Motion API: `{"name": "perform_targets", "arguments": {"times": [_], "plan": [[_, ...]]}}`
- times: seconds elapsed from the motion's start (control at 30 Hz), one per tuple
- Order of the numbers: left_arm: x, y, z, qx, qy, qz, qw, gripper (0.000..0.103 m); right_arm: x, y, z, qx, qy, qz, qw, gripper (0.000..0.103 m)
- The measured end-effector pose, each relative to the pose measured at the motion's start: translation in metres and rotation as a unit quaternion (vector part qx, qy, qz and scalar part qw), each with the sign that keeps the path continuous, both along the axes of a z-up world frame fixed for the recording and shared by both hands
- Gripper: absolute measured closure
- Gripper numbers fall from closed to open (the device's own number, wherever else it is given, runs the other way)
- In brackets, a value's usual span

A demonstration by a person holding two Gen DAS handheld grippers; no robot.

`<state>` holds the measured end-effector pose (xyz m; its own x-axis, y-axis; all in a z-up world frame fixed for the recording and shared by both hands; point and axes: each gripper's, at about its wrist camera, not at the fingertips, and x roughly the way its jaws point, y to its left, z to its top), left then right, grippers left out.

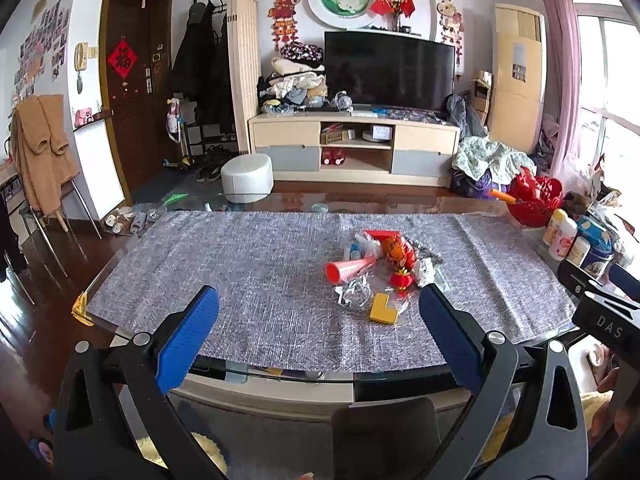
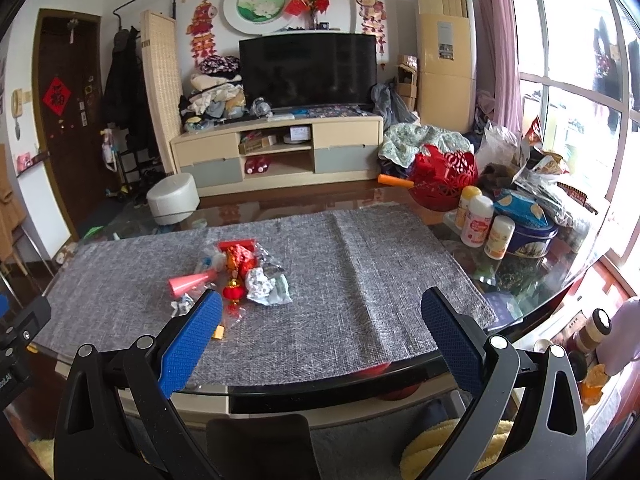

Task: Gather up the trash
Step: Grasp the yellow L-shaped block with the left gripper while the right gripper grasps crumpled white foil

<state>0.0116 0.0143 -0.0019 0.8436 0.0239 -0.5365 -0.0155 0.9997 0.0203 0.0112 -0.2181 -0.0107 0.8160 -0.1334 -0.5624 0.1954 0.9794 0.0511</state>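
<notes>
Trash (image 1: 380, 272) lies heaped mid-table on the grey mat (image 1: 240, 264), at about one o'clock from the left hand-held gripper (image 1: 319, 312).
Both the left and the right hand-held gripper (image 2: 322, 312) are spread wide, empty; wrappers look light, crinkly and slippery, so pinch the stiffer pink cone (image 2: 188, 283).

Both wrist views look from the desk's (image 1: 224, 264) near edge toward the far TV wall, the left view set further left. Shared: grey mat (image 2: 360, 272), trash pile (image 1: 380, 268), TV (image 2: 308, 70).
</notes>
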Motion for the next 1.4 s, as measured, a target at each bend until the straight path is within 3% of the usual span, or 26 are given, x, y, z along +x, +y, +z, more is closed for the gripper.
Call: {"name": "perform_targets", "arguments": {"times": [0.23, 0.43, 0.57, 0.9, 1.0, 1.07, 1.13, 1.4], "plan": [[0.027, 0.002, -0.031, 0.005, 0.035, 0.0, 0.9994, 0.008, 0.028, -0.013, -0.033, 0.041, 0.039, 0.0, 0.998, 0.003], [0.057, 0.002, -0.06, 0.009, 0.07, -0.007, 0.9975, 0.008, 0.055, -0.007, -0.058, 0.027, 0.064, 0.007, 0.998, 0.003], [0.074, 0.005, -0.08, -0.012, 0.099, -0.016, 0.9949, 0.009, 0.079, -0.006, -0.077, 0.029, 0.092, 0.022, 0.995, 0.003], [0.108, 0.001, -0.115, -0.009, 0.146, -0.034, 0.9886, 0.02, 0.134, 0.01, -0.099, 0.057, 0.108, 0.081, 0.989, 0.005], [0.118, -0.006, -0.126, -0.018, 0.164, -0.055, 0.9849, 0.024, 0.156, 0.018, -0.11, 0.068, 0.126, 0.106, 0.984, 0.026], [0.125, -0.011, -0.132, -0.02, 0.173, -0.069, 0.9823, 0.028, 0.17, 0.022, -0.119, 0.077, 0.141, 0.123, 0.979, 0.046], [0.131, -0.016, -0.136, -0.024, 0.181, -0.085, 0.9794, 0.034, 0.181, 0.026, -0.127, 0.082, 0.154, 0.138, 0.975, 0.055], [0.15, -0.036, -0.149, -0.031, 0.203, -0.132, 0.9698, 0.041, 0.201, 0.031, -0.143, 0.113, 0.178, 0.166, 0.964, 0.068]]}}
